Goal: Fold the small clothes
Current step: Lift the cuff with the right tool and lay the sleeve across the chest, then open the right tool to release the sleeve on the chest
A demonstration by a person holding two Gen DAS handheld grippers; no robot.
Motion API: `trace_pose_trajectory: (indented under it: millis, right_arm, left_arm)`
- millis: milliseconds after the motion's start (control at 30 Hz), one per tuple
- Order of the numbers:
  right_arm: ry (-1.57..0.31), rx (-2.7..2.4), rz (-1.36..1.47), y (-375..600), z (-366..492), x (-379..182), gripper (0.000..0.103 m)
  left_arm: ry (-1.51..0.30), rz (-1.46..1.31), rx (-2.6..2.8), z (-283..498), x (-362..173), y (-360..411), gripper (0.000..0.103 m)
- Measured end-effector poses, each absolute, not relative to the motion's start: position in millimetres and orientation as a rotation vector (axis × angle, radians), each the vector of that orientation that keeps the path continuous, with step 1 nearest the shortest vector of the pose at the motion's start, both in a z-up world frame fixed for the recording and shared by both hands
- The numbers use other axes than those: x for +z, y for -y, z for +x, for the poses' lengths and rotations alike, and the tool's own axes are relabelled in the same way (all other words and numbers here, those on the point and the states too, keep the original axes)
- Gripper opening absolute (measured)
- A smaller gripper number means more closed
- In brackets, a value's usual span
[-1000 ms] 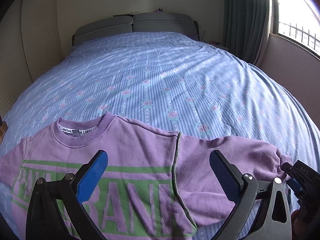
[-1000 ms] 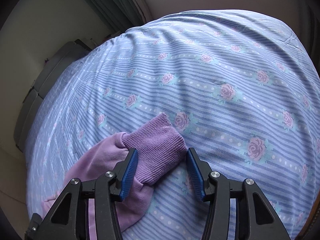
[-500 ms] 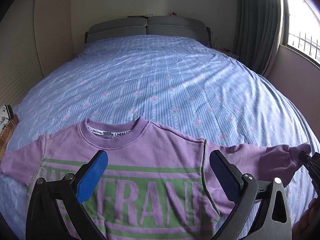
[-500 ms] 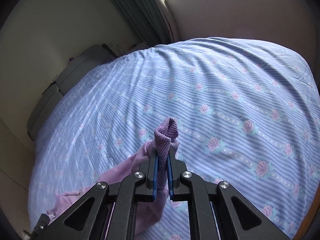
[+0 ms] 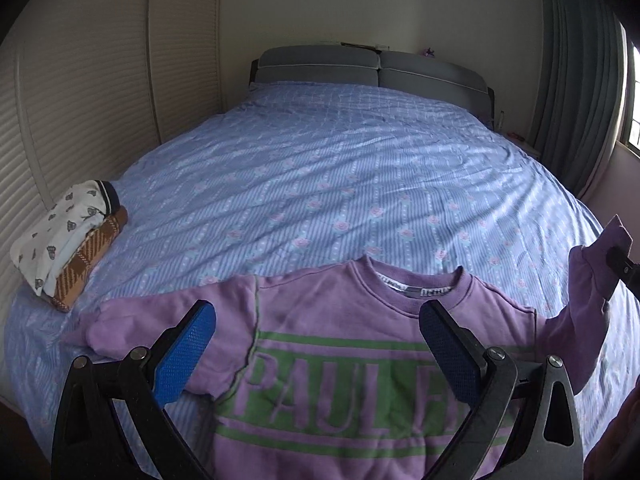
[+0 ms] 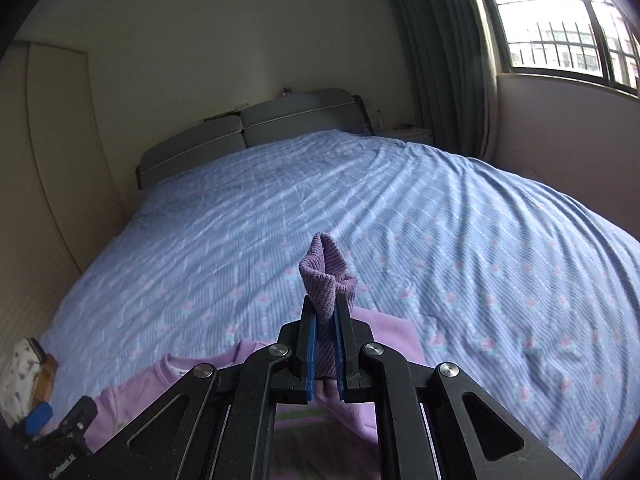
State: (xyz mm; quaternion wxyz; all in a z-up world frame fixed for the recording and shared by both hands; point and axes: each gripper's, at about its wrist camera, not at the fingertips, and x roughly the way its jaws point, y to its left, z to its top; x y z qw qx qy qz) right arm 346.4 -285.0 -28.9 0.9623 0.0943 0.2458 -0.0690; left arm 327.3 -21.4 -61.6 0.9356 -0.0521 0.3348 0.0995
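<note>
Now the right gripper (image 6: 325,338) is clamped tight on the sweatshirt's ribbed cuff (image 6: 326,276), sleeve lifted off the bed (image 5: 360,184). Left gripper (image 5: 320,352) jaws spread wide, nothing between them, hovering above the purple sweatshirt (image 5: 340,360), which lies flat, front up, at the near edge. Folded clothes (image 5: 68,236) sit stacked at the left edge.

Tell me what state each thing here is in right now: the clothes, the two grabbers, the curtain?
Purple sweatshirt: spread front-up on the bed, unfolded.
Sleeve cuff: lifted off the bed, pinched.
Right gripper: shut on the cuff.
Left gripper: open, holding nothing.
Other sleeve: lying flat.
Clothes pile: folded, stacked.
Curtain: drawn aside.
</note>
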Motion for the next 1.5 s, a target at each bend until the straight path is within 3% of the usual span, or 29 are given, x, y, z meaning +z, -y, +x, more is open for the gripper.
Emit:
trace_pose_trajectory:
  millis: [333, 567, 700, 767, 833, 1233, 1267, 1333, 1400, 1500]
  right_arm:
    - [-0.618, 0.034, -0.127, 111, 365, -95, 0.009]
    - [-0.757, 0.085, -0.205, 66, 365, -148, 0.011]
    - [-0.798, 0.134, -0.189, 62, 363, -157, 0.020]
    - [-0.793, 0.165, -0.164, 63, 360, -154, 0.038]
    - [-0.774, 0.189, -0.136, 69, 353, -146, 0.048]
    - [-0.714, 0.016, 0.049, 187, 319, -114, 0.049]
    - [-0.719, 0.000, 0.065, 197, 318, -115, 0.049]
    - [-0.725, -0.030, 0.092, 217, 316, -118, 0.049]
    - [-0.729, -0.048, 0.115, 231, 315, -120, 0.049]
    - [-0.718, -0.062, 0.126, 241, 312, -123, 0.049]
  left_arm:
    - [-0.743, -0.090, 0.327, 314, -97, -82, 0.103]
    - [-0.787, -0.103, 0.336, 310, -119, -110, 0.103]
    - [-0.801, -0.112, 0.327, 309, -127, -112, 0.103]
    - [-0.803, -0.115, 0.319, 309, -128, -109, 0.103]
    - [-0.803, -0.114, 0.308, 309, -129, -104, 0.103]
    - [-0.765, -0.098, 0.103, 329, -123, -19, 0.103]
    - [-0.760, -0.095, 0.072, 332, -123, -10, 0.102]
    - [-0.762, -0.088, 0.018, 339, -125, 3, 0.081]
    - [-0.786, -0.096, -0.018, 348, -130, 11, 0.070]
    - [-0.803, -0.123, -0.057, 359, -137, 16, 0.059]
